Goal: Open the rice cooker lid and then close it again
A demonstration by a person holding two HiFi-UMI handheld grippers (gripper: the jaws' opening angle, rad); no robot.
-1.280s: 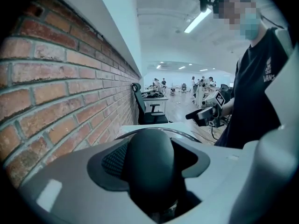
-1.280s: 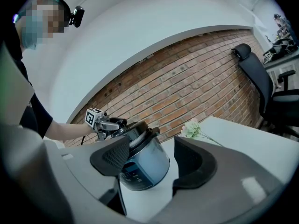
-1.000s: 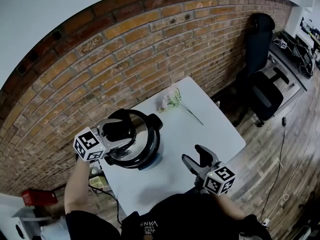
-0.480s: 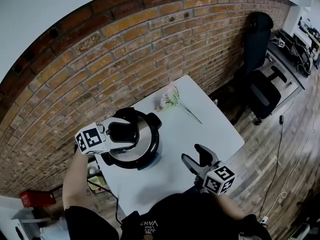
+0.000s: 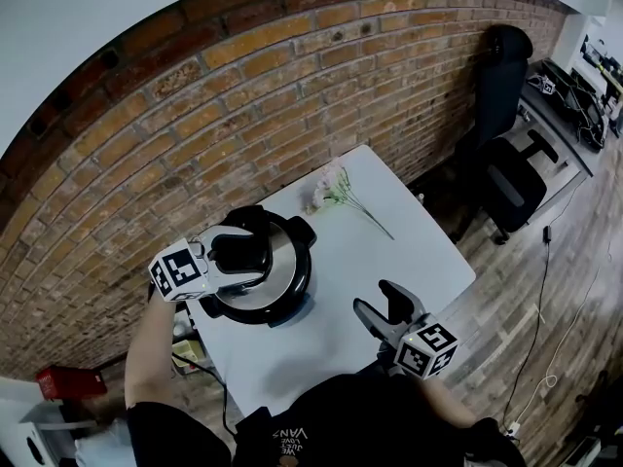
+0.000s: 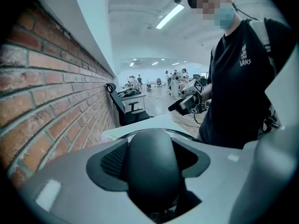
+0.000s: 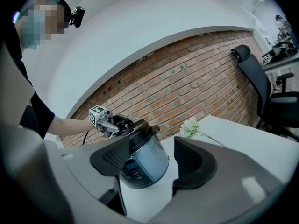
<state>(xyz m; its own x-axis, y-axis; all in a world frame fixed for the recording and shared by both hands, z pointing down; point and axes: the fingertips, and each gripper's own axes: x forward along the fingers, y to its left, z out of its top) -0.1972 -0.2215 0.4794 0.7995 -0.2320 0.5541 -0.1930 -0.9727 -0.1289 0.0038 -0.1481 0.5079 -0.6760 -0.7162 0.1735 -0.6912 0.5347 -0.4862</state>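
From above, the rice cooker [image 5: 282, 295] stands on the tabletop's [image 5: 389, 251] left side, lid on. The left gripper [image 5: 255, 259] is clamped on the lid handle [image 5: 238, 249]. Left gripper view: that black handle fills the jaws. Right gripper view: the right gripper [image 7: 152, 160] gapes empty, well short of the cooker.

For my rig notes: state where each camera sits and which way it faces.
Head view: on head, steeply down at table, cooker; left claw, right claw, left arm show.
Left gripper view: on left claw, over lid handle toward torso, right claw.
Right gripper view: on right claw, toward cooker, brick wall; left arm shows.
Shared: gripper views each show the other's claw.
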